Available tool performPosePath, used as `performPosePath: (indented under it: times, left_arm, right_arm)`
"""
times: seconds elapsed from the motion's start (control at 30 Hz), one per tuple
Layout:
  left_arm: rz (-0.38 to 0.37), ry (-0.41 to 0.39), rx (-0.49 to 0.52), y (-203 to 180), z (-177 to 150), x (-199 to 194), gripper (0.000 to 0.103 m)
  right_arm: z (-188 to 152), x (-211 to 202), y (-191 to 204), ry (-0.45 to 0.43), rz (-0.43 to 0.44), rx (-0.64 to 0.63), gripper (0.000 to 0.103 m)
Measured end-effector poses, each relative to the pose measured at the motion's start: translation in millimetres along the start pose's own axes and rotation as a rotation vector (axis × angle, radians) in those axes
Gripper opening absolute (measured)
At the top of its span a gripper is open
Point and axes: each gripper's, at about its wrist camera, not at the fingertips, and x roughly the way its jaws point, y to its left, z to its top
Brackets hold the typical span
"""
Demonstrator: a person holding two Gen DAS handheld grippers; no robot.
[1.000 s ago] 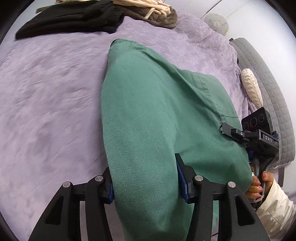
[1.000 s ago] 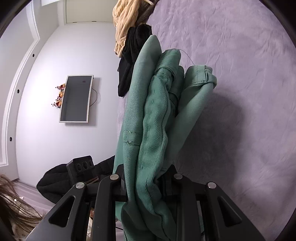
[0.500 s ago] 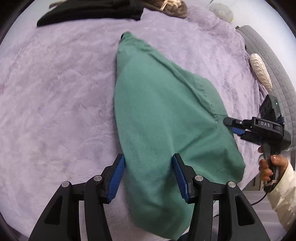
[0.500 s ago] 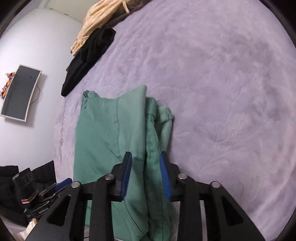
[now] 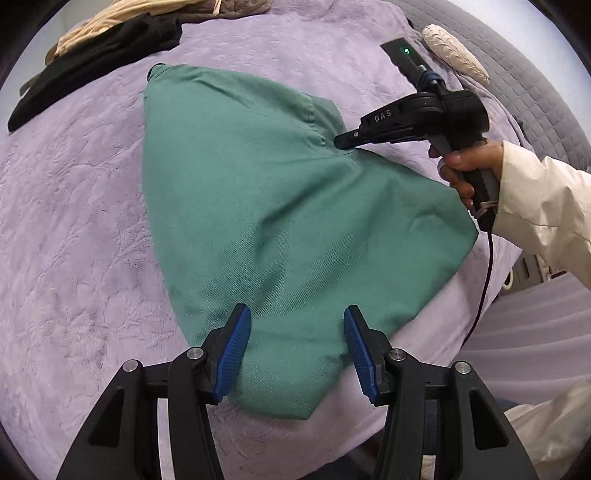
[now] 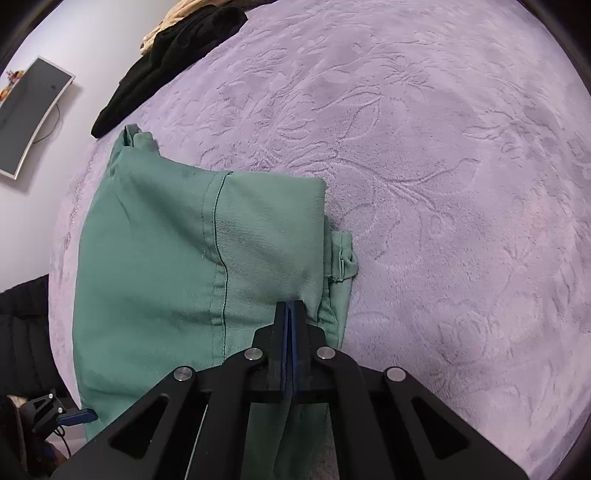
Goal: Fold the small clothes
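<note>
A green garment (image 5: pixel 280 206) lies folded and fairly flat on the purple bedspread (image 5: pixel 74 229). My left gripper (image 5: pixel 297 332) hangs open over its near end; the blue pads (image 5: pixel 236 350) stand on either side of the cloth without pressing it. My right gripper (image 6: pixel 290 304) is shut, pads together, with its tip resting on the garment (image 6: pixel 155 258) near a seam. I see no cloth between the pads. In the left wrist view the right gripper (image 5: pixel 341 142) reaches in from the right, held by a hand in a cream sleeve (image 5: pixel 543 210).
A black garment (image 5: pixel 96 62) and a beige one (image 5: pixel 110 26) lie at the far edge of the bed. A grey quilted cushion (image 5: pixel 528 92) and a white knitted item (image 5: pixel 454 55) sit at the right. A wall screen (image 6: pixel 29 110) hangs beyond the bed.
The garment, held up in a bundle by both grippers, now lies spread on the bed. The right jaws have let it go and come together. Both grippers sank lower.
</note>
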Motion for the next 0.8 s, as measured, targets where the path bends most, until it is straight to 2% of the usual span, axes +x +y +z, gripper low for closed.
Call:
performPosePath:
  times: [0.1, 0.17, 0.23, 0.27, 0.3, 0.37, 0.5, 0.57, 0.63, 0.7, 0.8]
  left_arm:
    - [-0.005, 0.007, -0.029, 1, 4, -5, 0.054]
    - [-0.004, 0.015, -0.051, 3, 7, -10, 0.054]
    - [-0.003, 0.018, -0.072, 10, 7, -14, 0.054]
    - [-0.002, 0.017, -0.088, 12, 7, -18, 0.054]
    - [0.003, 0.014, -0.102, 13, 8, -21, 0.054]
    - [0.014, 0.01, -0.138, 16, 7, -23, 0.054]
    - [0.035, 0.034, -0.198, 27, 4, -21, 0.054]
    - [0.044, 0.073, -0.179, 27, -1, -12, 0.054]
    - [0.056, 0.094, -0.163, 26, -8, -4, 0.061]
    - [0.063, 0.088, -0.178, 30, -13, -3, 0.065]
    - [0.043, 0.092, -0.214, 35, -17, -4, 0.065]
  right_arm:
    - [-7, -18, -5, 0.015, -0.01, 0.03, 0.001]
    - [-17, -38, -3, 0.013, 0.002, 0.036, 0.009]
    - [-32, -55, 1, 0.03, 0.037, 0.049, 0.01]
    - [-42, -64, 2, 0.037, 0.053, 0.055, 0.021]
    - [-52, -72, 4, 0.042, 0.057, 0.058, 0.039]
    - [-71, -85, 11, 0.047, 0.065, 0.064, 0.052]
    - [-108, -100, 17, 0.057, 0.09, 0.103, 0.052]
    - [-123, -95, 15, 0.082, 0.072, 0.138, 0.052]
    - [-134, -87, 10, 0.11, 0.059, 0.195, 0.045]
    - [-142, -80, 2, 0.125, 0.06, 0.251, 0.022]
    - [-150, -77, -9, 0.119, 0.079, 0.329, 0.019]
